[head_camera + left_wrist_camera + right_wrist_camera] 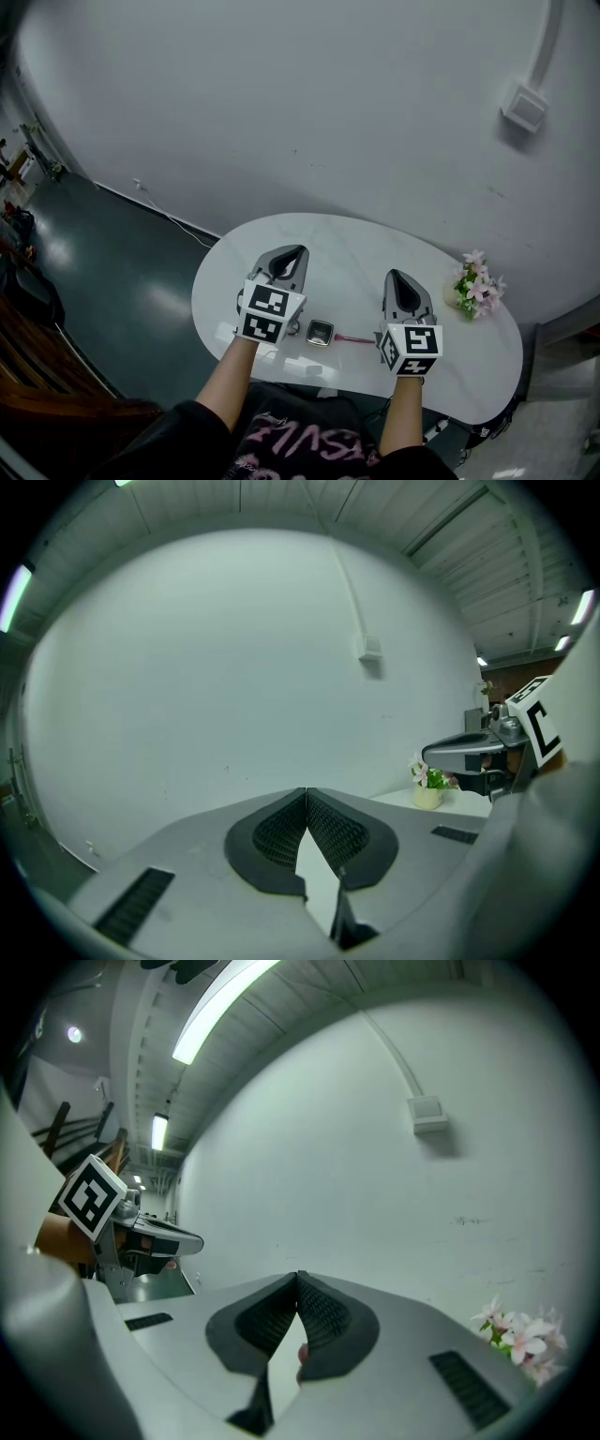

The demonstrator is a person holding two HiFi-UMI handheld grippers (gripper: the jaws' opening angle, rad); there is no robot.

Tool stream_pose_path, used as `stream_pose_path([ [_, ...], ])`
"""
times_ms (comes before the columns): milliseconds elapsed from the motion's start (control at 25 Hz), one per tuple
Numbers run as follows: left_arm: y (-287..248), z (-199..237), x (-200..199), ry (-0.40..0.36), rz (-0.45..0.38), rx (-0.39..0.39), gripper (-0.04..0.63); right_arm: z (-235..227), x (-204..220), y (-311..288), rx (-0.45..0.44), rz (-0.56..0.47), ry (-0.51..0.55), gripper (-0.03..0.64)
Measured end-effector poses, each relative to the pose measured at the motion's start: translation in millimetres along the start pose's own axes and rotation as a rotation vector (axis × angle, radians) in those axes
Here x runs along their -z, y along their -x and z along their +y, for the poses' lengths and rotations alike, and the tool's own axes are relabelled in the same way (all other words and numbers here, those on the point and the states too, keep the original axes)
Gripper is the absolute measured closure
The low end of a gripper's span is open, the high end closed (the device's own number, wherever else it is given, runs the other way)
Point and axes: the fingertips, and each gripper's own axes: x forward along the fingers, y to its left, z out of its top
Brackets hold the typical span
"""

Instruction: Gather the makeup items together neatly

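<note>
Presently both of my tongs are over the white oval counter [328, 239], neither holding anything. Left tongs [298, 251]: jaws fully together, ribbed dark pads meeting at the tips, nothing pinched between them; seen in the left gripper view against the bare pale wall [216, 667]. Right tongs [393, 275]: likewise closed tip to tip and empty. A small pinkish spot shows through the gap lower down between its pads in the right gripper view; cannot tell what it is. Both point away from me toward the wall, roughly parallel, well apart from each other, the left one angled slightly to the right. Makeup items lie on the near part of the counter, between my two hands: a small square compact [320, 332] with a dark frame, just beside the left marker cube [270, 312], and a thin pink stick [352, 338] lying flat just right of the compact, its far end running up to the right marker cube [411, 347]. Compact and stick are close, whether touching I cannot make out. Neither tongs touches either item. A pot of pink flowers [476, 286] stands at the counter's right end, apart from the makeup. Dark floor [103, 253] to the left of the counter.
</note>
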Motion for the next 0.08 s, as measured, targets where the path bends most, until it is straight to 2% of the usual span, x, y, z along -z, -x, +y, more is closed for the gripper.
stream_pose_path([
  [80, -0.2, 0.0, 1.1, 0.002, 0.001, 0.001, 0.581, -0.6, 0.7, 0.3, 0.001, -0.001, -0.003, 0.555],
])
